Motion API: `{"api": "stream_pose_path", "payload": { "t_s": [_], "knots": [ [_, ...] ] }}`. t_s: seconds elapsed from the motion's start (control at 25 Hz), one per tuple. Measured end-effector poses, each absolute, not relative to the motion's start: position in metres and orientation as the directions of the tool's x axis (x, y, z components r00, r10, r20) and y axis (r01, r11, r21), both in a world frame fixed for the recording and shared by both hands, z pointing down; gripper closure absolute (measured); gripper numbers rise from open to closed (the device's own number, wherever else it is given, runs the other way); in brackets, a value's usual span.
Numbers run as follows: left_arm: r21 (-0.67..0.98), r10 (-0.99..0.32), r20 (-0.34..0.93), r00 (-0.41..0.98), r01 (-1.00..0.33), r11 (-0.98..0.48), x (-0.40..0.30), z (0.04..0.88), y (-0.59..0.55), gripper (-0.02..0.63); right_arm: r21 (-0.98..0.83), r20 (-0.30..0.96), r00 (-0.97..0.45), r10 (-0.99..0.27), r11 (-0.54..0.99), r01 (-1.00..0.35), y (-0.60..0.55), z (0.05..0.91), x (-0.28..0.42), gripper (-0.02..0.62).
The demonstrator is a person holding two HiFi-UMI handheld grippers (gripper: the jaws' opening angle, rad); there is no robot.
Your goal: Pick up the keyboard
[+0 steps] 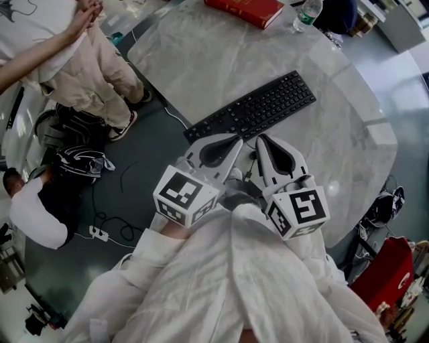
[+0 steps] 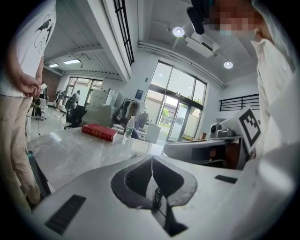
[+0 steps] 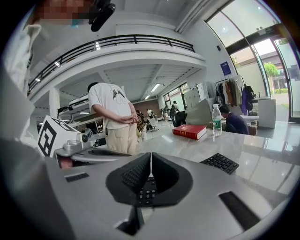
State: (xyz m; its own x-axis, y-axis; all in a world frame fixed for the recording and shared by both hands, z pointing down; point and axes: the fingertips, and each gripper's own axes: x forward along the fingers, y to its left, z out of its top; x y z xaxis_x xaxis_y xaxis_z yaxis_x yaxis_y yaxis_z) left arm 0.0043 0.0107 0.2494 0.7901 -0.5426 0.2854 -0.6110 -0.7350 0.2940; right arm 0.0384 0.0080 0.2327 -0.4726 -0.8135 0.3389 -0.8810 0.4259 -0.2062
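Keyboard (image 1: pixel 253 107) lies diagonally on the marble table (image 1: pixel 201 60), close to your edge, not lifted. Your left gripper (image 1: pixel 231 142) and right gripper (image 1: pixel 265 141) are both closed tight on nothing, tips at its near long side. A bottle (image 1: pixel 307 15) stands upright by a red book (image 1: pixel 244 10) at the far rim (contents unreadable). Dark floor (image 1: pixel 144 134), person standing (image 1: pixel 94 67) on your left. The right gripper view shows keys under its jaws, the left gripper view only a cable (image 2: pixel 157 199).
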Motion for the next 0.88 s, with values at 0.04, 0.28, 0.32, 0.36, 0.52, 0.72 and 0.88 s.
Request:
{"api": "stream_pose_path", "payload": {
  "t_s": [0.04,0.28,0.32,0.36,0.52,0.72,0.88],
  "knots": [
    [0.304,-0.539,0.292,0.790,-0.611,-0.731,0.002,0.252,0.011,0.592,-0.209,0.344,-0.474,-0.810,0.426,-0.880,0.008,0.235,0.037,0.565],
    [0.346,-0.504,0.376,0.777,-0.623,-0.702,-0.006,0.280,0.016,0.592,-0.219,0.359,-0.482,-0.799,0.429,-0.876,0.008,0.243,0.034,0.565],
    [0.354,-0.500,0.388,0.774,-0.626,-0.695,-0.008,0.285,0.017,0.592,-0.220,0.359,-0.480,-0.801,0.427,-0.877,0.007,0.244,0.034,0.565],
    [0.360,-0.496,0.399,0.771,-0.630,-0.689,-0.009,0.288,0.018,0.592,-0.221,0.361,-0.478,-0.801,0.425,-0.878,0.007,0.246,0.033,0.565],
    [0.403,-0.486,0.400,0.777,-0.626,-0.668,-0.013,0.295,0.023,0.591,-0.230,0.377,-0.488,-0.788,0.431,-0.873,0.006,0.253,0.027,0.565],
    [0.432,-0.482,0.390,0.785,-0.618,-0.657,-0.023,0.299,0.025,0.591,-0.235,0.393,-0.502,-0.770,0.444,-0.865,0.006,0.261,0.017,0.565],
    [0.439,-0.494,0.395,0.775,-0.631,-0.639,-0.027,0.306,0.023,0.591,-0.252,0.408,-0.509,-0.758,0.442,-0.861,0.006,0.270,0.015,0.565]
  ]
}}
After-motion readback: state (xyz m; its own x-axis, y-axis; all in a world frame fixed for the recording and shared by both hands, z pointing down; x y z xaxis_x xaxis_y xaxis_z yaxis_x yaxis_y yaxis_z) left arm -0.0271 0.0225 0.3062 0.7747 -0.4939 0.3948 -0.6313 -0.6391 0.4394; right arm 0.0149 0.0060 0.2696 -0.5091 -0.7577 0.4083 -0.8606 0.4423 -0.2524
